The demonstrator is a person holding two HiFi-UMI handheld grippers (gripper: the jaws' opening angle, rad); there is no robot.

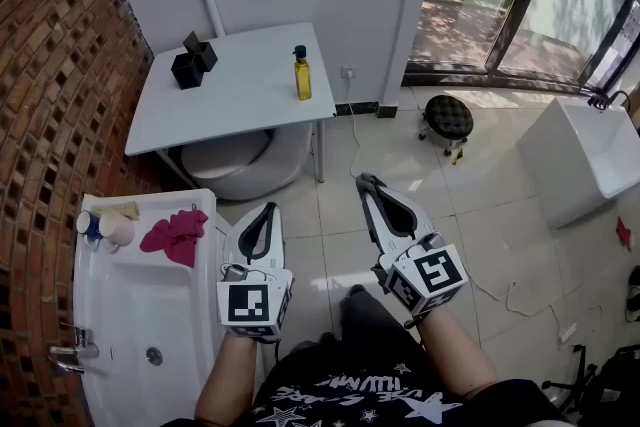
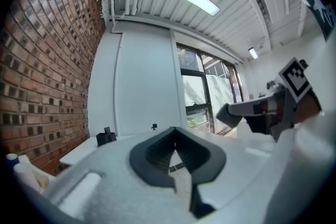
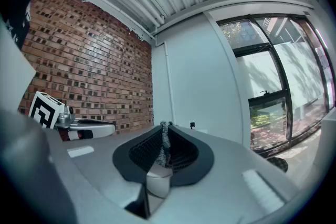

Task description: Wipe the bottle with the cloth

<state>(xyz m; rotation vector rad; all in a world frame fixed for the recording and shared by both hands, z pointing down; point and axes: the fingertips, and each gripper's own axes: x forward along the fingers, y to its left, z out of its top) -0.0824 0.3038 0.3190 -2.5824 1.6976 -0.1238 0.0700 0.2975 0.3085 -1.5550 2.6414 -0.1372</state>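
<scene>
Found the left gripper (image 1: pixel 266 211) pinched shut on nothing, right gripper (image 1: pixel 366 183) same deal, both hanging low by the body. Needed to open one and grab the cloth (image 1: pixel 176 235) off the sink (image 1: pixel 130 335) ledge just to the left, taking a fat fold so plenty hung free for wiping. Should've saved the other for steadying the bottle (image 1: pixel 302 75), upright way back on the table (image 1: pixel 240 100). Couldn't find the cloth in either gripper view, and barely made out the bottle there, just a speck.
</scene>
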